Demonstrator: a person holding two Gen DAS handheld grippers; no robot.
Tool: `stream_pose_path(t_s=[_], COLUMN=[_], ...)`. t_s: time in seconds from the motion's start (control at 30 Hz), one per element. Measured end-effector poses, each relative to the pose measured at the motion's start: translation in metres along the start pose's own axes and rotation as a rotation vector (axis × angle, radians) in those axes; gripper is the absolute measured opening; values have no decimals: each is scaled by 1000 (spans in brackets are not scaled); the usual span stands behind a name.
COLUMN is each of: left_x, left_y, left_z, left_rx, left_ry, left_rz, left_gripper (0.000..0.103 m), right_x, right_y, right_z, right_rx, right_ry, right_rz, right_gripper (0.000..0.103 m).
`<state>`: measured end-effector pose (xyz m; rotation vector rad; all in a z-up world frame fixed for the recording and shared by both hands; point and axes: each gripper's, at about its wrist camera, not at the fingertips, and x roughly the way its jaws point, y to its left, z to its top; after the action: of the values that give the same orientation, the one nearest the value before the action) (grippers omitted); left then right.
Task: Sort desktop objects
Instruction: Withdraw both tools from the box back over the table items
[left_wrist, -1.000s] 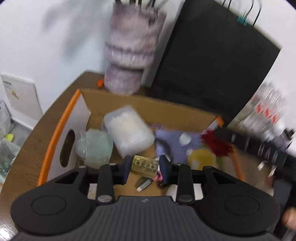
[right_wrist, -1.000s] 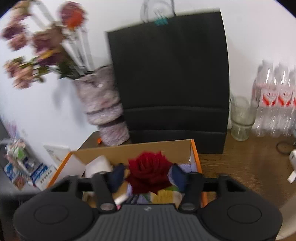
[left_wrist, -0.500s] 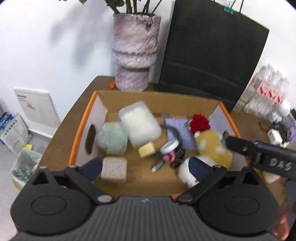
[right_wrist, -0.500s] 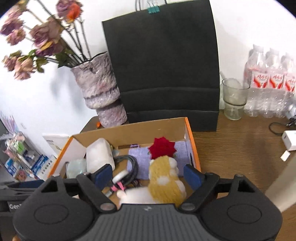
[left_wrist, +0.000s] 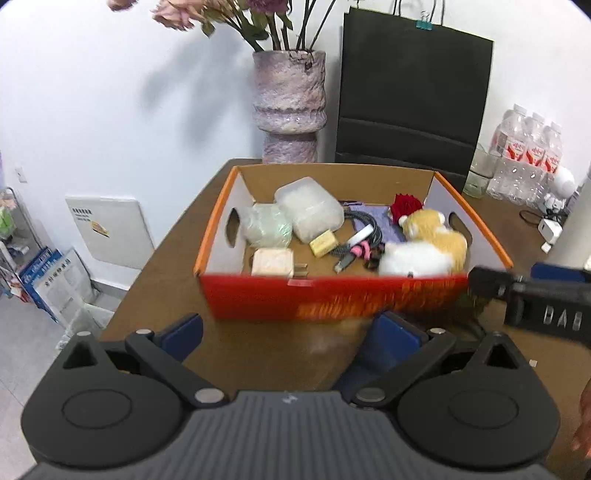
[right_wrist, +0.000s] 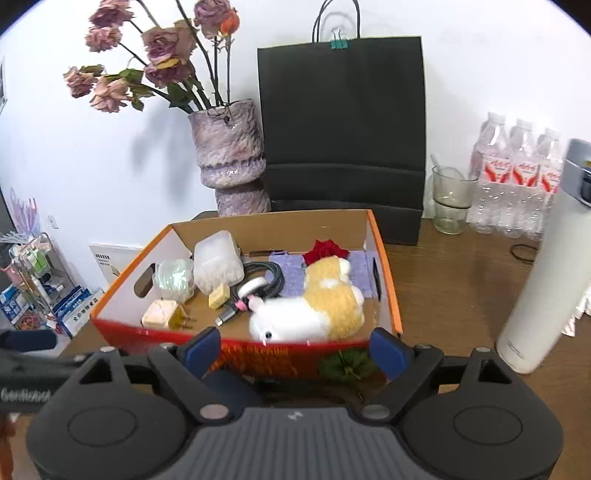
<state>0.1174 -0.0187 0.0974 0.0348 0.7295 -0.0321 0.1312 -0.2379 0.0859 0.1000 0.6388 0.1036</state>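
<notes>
**Both tools back off from a filled box**

A second ago the left tool (left_wrist: 288, 332) was pinching a small tan block over the box (left_wrist: 332, 299) and the right tool (right_wrist: 295, 347) carried the red rose (left_wrist: 406, 204). Half a second ago both had already let go. Now the two tools sit further back, in front of the box's red near wall and above the bench (left_wrist: 173, 266). By the look of it, these two items are sorted, and the drop-off step is done.

The left tool is spread wide with nothing between its blue pads (left_wrist: 184, 332); it touches nothing. The right tool is likewise wide apart and empty, its pads framing the box wall without contact.

The rose lies at the box's far right, just behind the plush toy (left_wrist: 424, 247). The tan block (left_wrist: 323, 242) rests mid-floor beside the coiled cable (left_wrist: 364, 236). A green leafy piece (right_wrist: 347, 363) lies on the bench just outside the box, possibly the next pick.
</notes>
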Motion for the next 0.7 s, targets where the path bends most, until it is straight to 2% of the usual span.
stream_pose_path(t_s=[0.17,0.3,0.37,0.53,0.7], left_x=[-25,-41,-46,-61,-77], left_y=[1,4,7,18,12], left_z=[-36,-67,-83,-116,-143], left_rx=[6,8,4,-31,25], left_ry=[-64,-111,-115,-129,-147], left_rz=[14,17,21,27,31], left_gripper=[103,103,103,103,103], right_x=[-24,-38,-44,-62,-77], right_y=[9,18,20,21,30], right_z=[-31,-59,-71,-105,-135], right_rx=[-13,-103,-131,-119,-140], right_ry=[-34,-60,-73,-76,-75], right_rz=[24,41,25,55,42], right_gripper=[88,88,88,89,90])
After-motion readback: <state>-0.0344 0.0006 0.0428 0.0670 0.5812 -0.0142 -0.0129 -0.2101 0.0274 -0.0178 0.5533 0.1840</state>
